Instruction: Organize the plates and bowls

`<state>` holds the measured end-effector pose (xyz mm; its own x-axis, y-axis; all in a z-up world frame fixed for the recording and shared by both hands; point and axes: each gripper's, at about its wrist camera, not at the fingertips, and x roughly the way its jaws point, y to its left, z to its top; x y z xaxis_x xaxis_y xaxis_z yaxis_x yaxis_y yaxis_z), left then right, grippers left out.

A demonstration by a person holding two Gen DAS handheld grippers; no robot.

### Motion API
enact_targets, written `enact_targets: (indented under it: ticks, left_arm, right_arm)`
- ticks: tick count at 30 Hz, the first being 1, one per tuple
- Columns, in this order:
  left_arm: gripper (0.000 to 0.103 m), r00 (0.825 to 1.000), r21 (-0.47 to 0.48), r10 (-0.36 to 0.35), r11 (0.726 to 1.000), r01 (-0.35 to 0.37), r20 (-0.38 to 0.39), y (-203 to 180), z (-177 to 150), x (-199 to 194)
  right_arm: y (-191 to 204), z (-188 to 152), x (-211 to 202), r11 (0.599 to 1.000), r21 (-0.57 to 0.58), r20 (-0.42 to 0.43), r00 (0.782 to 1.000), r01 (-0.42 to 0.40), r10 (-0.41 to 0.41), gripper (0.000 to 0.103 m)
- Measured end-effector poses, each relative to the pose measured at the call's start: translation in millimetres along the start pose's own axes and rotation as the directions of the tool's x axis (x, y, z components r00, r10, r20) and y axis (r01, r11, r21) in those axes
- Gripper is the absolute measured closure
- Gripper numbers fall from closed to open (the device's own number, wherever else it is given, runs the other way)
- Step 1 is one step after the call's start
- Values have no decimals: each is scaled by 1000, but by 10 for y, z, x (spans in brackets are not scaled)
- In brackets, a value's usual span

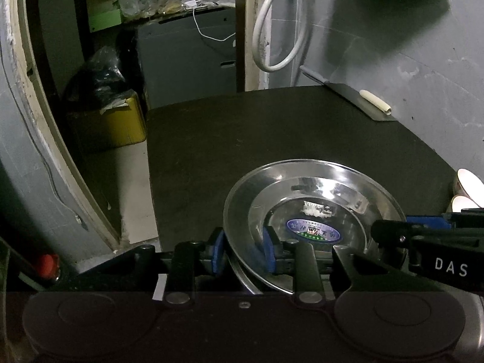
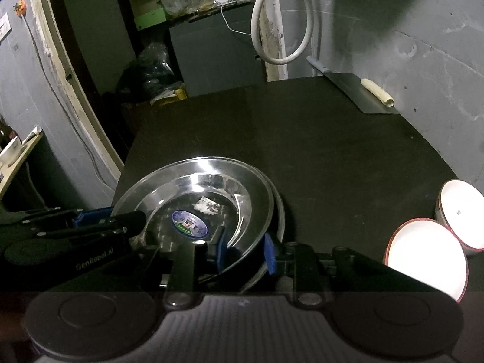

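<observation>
A round stainless-steel plate (image 1: 314, 208) with a blue oval sticker lies on the dark table (image 1: 272, 133), stacked on another. The left claw (image 1: 245, 252) and right claw (image 2: 245, 251) each straddle its near rim, blue pads slightly spread. Two red-rimmed white bowls (image 2: 429, 260) sit at the right.

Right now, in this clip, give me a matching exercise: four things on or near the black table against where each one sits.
Things:
1. steel plate
2. white bowls
3. cleaver
4. white hose

Places:
A. hanging in a loop against the wall
B. far corner of the table
C. right edge of the table
D. near edge, rim between the pads of both grippers

Pairs: 1-D, 2-C, 3-B, 4-A
</observation>
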<state>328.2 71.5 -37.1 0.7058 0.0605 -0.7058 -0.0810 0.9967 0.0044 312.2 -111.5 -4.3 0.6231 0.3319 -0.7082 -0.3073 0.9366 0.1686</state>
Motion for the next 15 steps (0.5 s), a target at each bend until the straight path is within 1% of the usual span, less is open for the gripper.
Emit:
enact_targets:
  ticks: [5,10,12,14,15]
  left_arm:
    - [73,1000,-18,-7,1000,6,-3,27,-2,-8]
    - [72,1000,-30,-9,1000,9,-5,33,-7,-15]
    - [68,1000,-38,-8,999,7,-10,51,2,-23]
    - [59,1000,-54,-4,999,3,-9,66,0,-45]
    - [57,1000,-66,-3,998,3,-5,76,2,-63]
  right_arm:
    - [10,2,-2,1000,-5,-1,1000,1,-1,73]
    - [0,-1,-10,1000,-8,-2,1000,1,-1,70]
    - [-13,-2,-15,1000,-8,-2,1000,-2,2,67]
    - [-23,-4,-29,1000,-10,1,1000,-8,8,67]
    - [-26,-5,-35,1000,-13,2,1000,-9,9,65]
